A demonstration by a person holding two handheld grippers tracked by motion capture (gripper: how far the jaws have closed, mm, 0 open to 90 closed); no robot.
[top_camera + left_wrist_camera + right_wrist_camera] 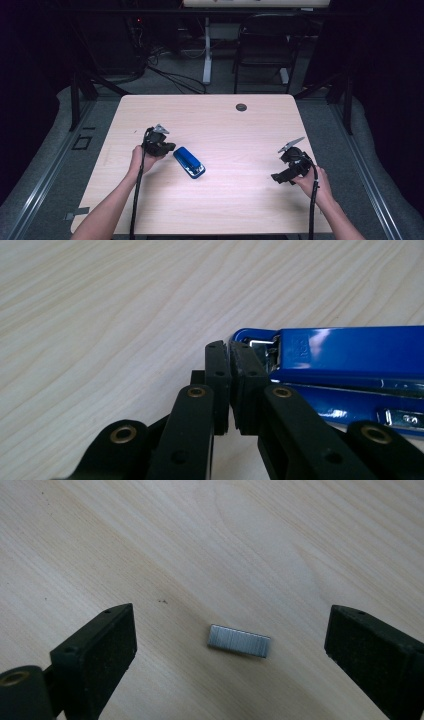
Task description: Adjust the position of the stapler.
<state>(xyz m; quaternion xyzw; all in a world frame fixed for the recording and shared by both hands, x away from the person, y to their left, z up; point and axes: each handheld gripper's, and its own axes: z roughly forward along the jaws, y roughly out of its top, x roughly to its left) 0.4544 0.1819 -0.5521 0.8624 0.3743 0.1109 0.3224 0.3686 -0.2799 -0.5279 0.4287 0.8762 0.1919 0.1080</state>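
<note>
Blue stapler (189, 162) flat on table (210, 200), left of centre, long axis diagonal: one end toward far-left, other toward near-right

Left hand-held gripper (165, 148) just beside stapler's far-left end, far nearer than right; in left gripper view jaws clenched together with nothing between, tips against stapler's open metal end (260, 347)

Right hand-held gripper (278, 177) well apart at right, jaws released wide; staple strip (239, 641) on table between them, untouched, long axis across gap

Likely next: right closes on strip, carries it left to stapler
</note>
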